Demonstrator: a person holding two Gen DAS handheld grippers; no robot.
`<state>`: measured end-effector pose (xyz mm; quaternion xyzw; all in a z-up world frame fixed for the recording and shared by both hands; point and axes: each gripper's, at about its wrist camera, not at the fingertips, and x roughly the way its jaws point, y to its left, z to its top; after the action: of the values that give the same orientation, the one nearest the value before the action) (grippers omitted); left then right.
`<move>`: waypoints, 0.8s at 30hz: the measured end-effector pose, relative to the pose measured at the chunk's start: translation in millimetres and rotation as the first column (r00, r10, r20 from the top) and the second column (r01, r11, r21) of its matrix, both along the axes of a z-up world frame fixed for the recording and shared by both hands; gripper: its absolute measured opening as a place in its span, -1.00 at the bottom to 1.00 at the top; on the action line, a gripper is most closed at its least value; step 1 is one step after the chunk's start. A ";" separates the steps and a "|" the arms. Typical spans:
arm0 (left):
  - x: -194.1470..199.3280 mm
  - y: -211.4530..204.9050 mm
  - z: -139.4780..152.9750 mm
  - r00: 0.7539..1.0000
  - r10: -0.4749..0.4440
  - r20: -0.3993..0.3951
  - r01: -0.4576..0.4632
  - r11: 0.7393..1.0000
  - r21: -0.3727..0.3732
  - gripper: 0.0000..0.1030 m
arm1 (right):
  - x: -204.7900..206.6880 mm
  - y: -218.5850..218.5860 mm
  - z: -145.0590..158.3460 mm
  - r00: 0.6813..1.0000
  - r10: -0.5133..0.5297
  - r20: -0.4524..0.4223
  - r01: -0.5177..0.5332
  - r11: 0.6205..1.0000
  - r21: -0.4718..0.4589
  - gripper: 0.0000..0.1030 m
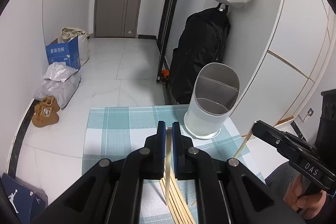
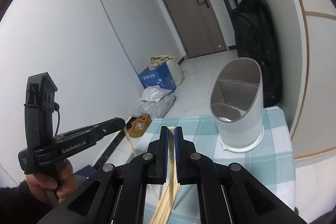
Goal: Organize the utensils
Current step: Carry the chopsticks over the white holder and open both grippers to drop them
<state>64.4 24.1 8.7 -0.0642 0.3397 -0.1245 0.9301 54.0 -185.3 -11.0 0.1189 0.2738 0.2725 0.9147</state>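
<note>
While each claw pinches one chopstick near its top end, the utensil holder stands empty at the far right of the bench.

Left claw [image 1: 168,129] is pressed together on a single pale chopstick [image 1: 167,165], which hangs down between the blue pads over the loose pile of chopsticks [image 1: 178,203] on the checked cloth [image 1: 117,129]; right claw [image 2: 171,129] likewise clamps its own chopstick [image 2: 171,161], lifted above the bench. Such sticks look light, thin and stiff (probably bamboo or wood), smooth enough to swivel or slip between flat pads when held at one point, so a hold nearer the middle would likely steady them better. White utensil holder [image 1: 210,106], with a slanted mouth and inner dividers, seems light and could tip if a stick strikes its rim.
</note>
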 end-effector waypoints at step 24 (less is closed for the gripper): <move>52.5 -45.5 103.1 0.988 -0.080 0.136 0.089 0.994 -0.062 -0.96 | 55.0 -59.8 91.0 0.992 -0.117 0.055 0.114 0.992 0.052 -0.90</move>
<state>116.8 -21.5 111.9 -0.0728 0.2748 -0.1791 0.9419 109.1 -245.1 80.0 0.1487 0.2331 0.2289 0.9334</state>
